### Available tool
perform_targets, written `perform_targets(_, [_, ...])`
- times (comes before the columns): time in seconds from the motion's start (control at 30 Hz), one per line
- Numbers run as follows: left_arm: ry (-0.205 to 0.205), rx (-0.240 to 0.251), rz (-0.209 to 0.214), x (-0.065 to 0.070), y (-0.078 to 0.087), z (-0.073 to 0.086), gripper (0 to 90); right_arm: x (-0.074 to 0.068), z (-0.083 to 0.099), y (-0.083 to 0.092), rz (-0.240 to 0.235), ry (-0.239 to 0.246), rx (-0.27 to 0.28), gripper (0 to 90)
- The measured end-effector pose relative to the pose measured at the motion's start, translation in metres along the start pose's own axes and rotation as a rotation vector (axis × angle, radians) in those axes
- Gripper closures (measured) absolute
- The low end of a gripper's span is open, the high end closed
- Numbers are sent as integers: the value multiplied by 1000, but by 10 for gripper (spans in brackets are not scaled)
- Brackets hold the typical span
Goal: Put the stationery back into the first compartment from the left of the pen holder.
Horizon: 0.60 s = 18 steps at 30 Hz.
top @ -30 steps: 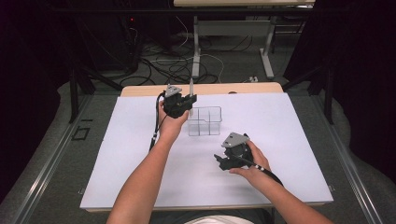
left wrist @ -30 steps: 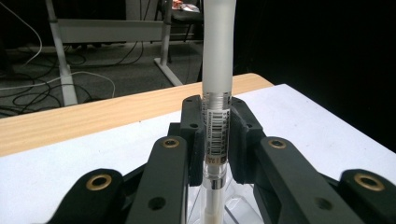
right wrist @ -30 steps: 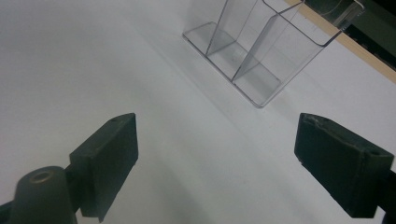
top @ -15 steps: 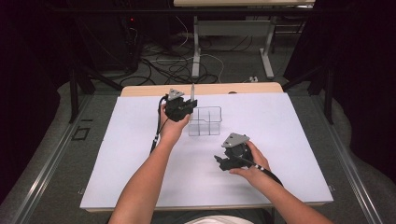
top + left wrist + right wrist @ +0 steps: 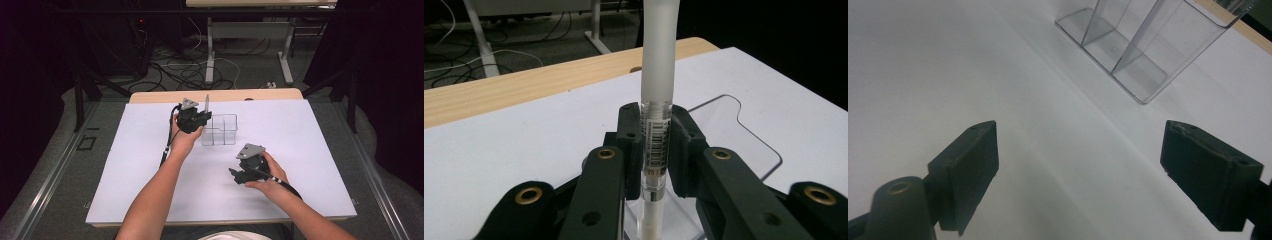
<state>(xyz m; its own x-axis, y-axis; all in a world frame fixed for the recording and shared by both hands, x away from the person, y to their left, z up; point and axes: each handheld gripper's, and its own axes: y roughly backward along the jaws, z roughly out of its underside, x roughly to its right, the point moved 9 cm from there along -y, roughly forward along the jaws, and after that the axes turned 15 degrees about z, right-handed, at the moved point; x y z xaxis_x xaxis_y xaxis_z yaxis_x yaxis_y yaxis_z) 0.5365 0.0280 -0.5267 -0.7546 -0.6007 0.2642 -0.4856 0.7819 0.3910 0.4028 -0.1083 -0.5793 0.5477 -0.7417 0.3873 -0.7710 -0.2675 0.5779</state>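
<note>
A: Pen [image 5: 658, 95], white, frosted cap, barcode label on the barrel. Upright, clamped in the left gripper [image 5: 655, 145]. The jaws are closed tight on the barrel, one pad each side of the label.

B: Where is it over the table?

A: In the high view the pen [image 5: 207, 102] sticks up above the left gripper [image 5: 192, 119], at the left edge of the clear organizer [image 5: 220, 131]. Its lower end points down toward the organizer [image 5: 724, 130]; in the left gripper view the tip sits low behind the jaws over a clear wall. Can't tell if it touches the bottom.

B: Right gripper?

A: The right gripper [image 5: 239, 176] is held low over the white mat [image 5: 310, 150], nearer the person and well apart from the organizer. In the right gripper view its jaws stand wide apart, nothing between them, just bare mat [image 5: 1048, 125] below.

B: Organizer details?

A: Clear plastic, divided into compartments [image 5: 1128, 55], standing on the mat. The compartments visible look empty. The wooden table edge [image 5: 215, 95] shows past the mat's far side.
</note>
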Motion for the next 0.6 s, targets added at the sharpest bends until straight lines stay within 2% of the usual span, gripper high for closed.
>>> perform_targets(0.13, [-18,-1,8,3,4,-1,734,-1,0,0,-3,-4,-2,156])
perform_targets(0.17, [-9,0,14,5,6,-1,717,-1,0,0,-1,-6,2,156])
perform_targets(0.37, [-13,10,23,10,16,-5,611,0,0,0,2,-15,-1,157])
perform_targets(0.5, [-13,17,18,14,23,-7,484,0,0,0,1,-17,-2,157])
perform_targets(0.6, [-21,18,21,18,28,-8,430,0,-1,0,4,-23,0,157])
